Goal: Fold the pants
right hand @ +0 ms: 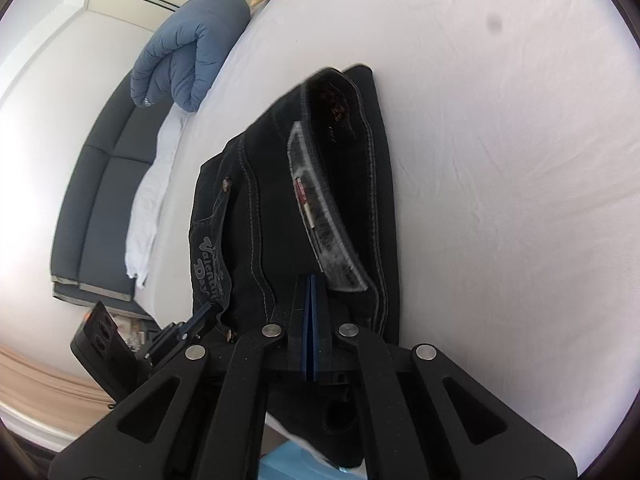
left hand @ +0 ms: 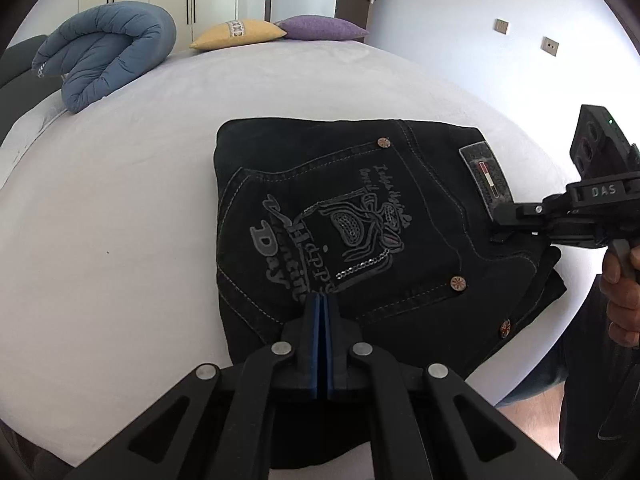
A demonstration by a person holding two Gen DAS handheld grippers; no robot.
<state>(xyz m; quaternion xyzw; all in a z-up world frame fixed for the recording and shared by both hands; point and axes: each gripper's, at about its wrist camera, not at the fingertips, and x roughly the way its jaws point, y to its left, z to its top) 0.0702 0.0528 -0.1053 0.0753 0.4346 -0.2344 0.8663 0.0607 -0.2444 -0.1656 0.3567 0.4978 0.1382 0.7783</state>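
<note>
The black pants (left hand: 360, 232) lie folded into a thick square near the edge of the bed (left hand: 120, 200), with the back pocket and its silver drawing facing up. The left claw (left hand: 322, 300) sits over the near edge of the pants, its blue pads pressed together; I cannot tell if any cloth is between them. The right claw (right hand: 312, 280) is squeezed closed too, over the waistband beside the gray label (right hand: 320, 216). A blue blanket (left hand: 104, 56), a yellow pillow (left hand: 236, 34) and a purple pillow (left hand: 320, 28) rest far back on the bed.
</note>
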